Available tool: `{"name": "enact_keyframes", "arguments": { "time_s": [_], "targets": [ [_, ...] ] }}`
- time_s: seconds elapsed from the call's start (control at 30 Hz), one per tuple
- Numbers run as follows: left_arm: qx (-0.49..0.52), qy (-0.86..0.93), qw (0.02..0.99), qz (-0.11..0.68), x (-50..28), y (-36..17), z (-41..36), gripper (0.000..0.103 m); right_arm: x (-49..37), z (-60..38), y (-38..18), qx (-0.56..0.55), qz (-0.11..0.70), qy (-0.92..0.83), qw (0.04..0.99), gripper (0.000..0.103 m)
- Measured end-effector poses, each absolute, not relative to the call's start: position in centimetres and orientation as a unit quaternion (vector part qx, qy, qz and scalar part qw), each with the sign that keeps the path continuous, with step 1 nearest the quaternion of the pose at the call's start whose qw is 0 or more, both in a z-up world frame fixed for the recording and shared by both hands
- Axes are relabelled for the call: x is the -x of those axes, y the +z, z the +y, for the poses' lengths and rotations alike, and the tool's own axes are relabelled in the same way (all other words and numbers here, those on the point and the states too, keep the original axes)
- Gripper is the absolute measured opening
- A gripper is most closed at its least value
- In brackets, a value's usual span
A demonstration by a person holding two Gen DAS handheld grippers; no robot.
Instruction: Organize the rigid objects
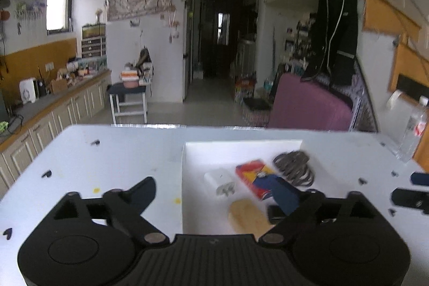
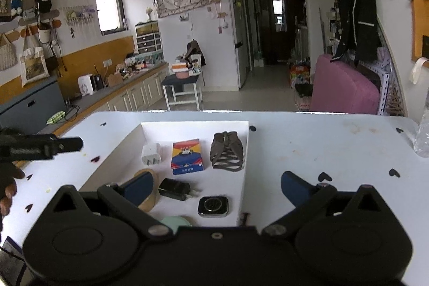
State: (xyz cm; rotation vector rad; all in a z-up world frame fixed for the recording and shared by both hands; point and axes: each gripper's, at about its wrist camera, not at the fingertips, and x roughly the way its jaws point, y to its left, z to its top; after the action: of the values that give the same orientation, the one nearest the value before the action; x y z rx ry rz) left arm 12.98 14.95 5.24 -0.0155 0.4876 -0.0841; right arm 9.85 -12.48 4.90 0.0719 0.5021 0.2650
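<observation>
Left gripper point(image 1: 224, 195): my jaws are spread wide, nothing between them, over the box's left wall.
Right gripper point(image 2: 217, 186): my jaws are spread too, empty, over the box's near end.
Box point(image 2: 194, 125): white, open, on the white table point(image 2: 335, 149).
In the box: white charger point(image 2: 151, 154), card pack point(image 2: 187, 156), brown hair clip point(image 2: 227, 151), black plug point(image 2: 175, 188), watch point(image 2: 213, 206), wooden piece point(image 1: 249, 217).
Bottle point(image 1: 413, 136): on the table, right of the box.

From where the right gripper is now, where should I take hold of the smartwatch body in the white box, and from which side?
Grip the smartwatch body across its two straight side edges, coming from above. It lies flat, face up, on the floor of the white box, so only the thin metal edges give the jaws purchase; the box wall stands close on its right.
</observation>
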Motion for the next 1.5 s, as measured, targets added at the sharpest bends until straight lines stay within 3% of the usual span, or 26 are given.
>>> {"name": "enact_keyframes", "arguments": {
  "time_s": [0.3, 0.73, 1.5],
  "targets": [
    [-0.004, -0.014, 0.976, 0.216, -7.7, 7.3, 11.8, 0.103, -6.9, -13.6, 5.4, -0.036, 0.229, 0.127, 0.965, 0.103],
    [-0.005, -0.012, 0.973, 0.229, -2.5, 4.1, 8.5, 0.103, -3.5, -15.4, 3.6, -0.028, 0.247, 0.103, 0.963, 0.103],
    [-0.009, 0.013, 0.967, 0.254, -0.8, 1.4, 7.4, 0.103, -0.7, -15.1, 2.8, 0.002, 0.252, 0.092, 0.963, 0.103]
  ]
}}
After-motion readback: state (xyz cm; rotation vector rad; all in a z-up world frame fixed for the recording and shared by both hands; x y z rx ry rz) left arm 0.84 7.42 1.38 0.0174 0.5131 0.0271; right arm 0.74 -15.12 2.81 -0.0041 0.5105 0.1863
